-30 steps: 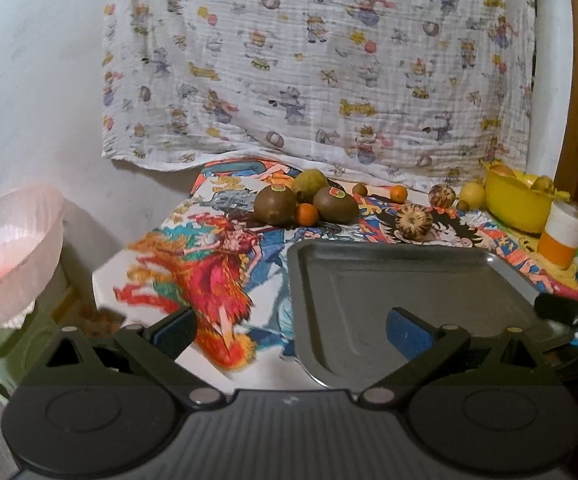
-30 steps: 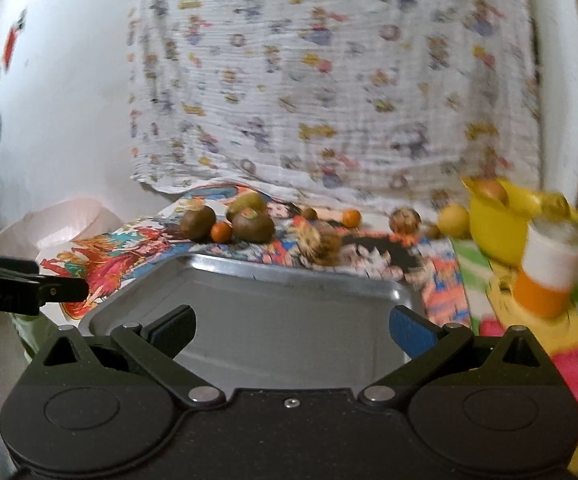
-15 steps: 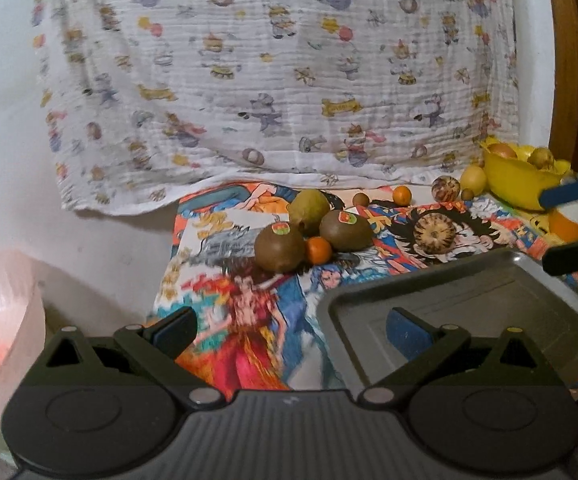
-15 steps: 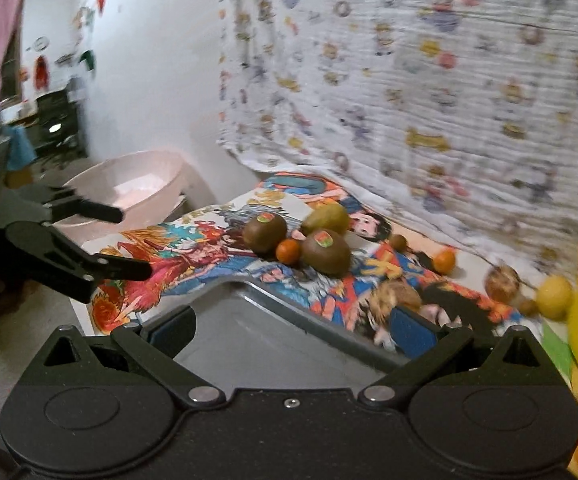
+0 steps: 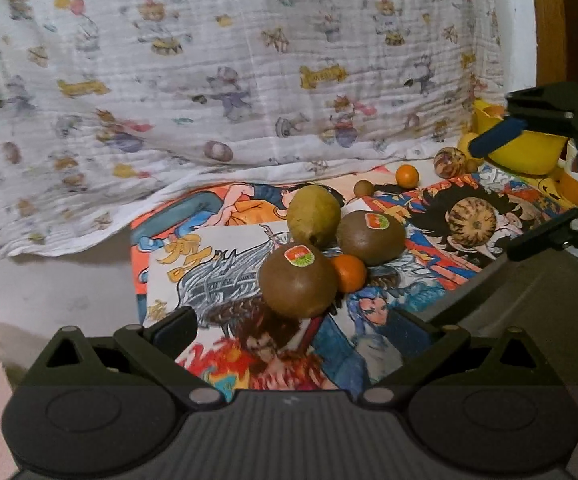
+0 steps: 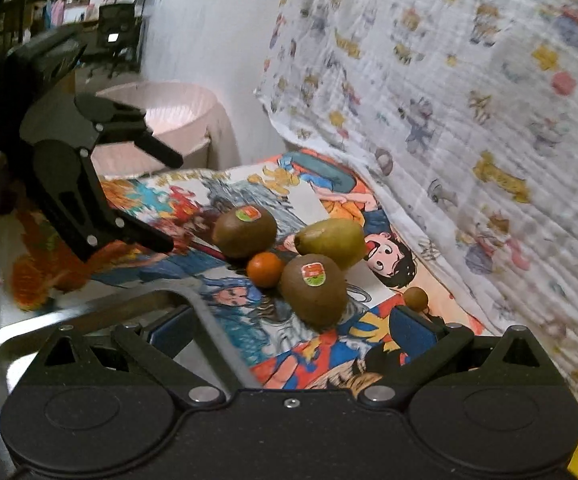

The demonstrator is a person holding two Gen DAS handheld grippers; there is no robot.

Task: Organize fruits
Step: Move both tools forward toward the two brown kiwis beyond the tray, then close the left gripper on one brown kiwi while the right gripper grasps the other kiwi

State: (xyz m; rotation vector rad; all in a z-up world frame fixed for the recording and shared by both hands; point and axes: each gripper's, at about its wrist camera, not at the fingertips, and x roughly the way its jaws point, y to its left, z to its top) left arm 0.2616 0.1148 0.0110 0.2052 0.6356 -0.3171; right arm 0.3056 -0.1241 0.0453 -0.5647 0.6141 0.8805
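A cartoon-print cloth [image 5: 369, 320] covers the tabletop. Two kiwis [image 5: 298, 281] touch a small orange [image 5: 349, 273]. Both grippers' [image 5: 295, 330] [image 6: 291, 330] jaws are apart, empty.

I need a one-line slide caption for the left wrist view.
Open left hand-held gripper faces a stickered kiwi on the cartoon cloth.

Two kiwis [image 5: 298, 286], a pear [image 5: 314, 216] and a small orange [image 5: 349, 273] cluster left of the tray [image 5: 529, 300].

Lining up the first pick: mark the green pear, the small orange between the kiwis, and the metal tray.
green pear [image 5: 314, 216], left wrist view, middle of its skin.
small orange [image 6: 265, 269], right wrist view, its front face.
metal tray [image 6: 205, 316], right wrist view, raised corner rim.
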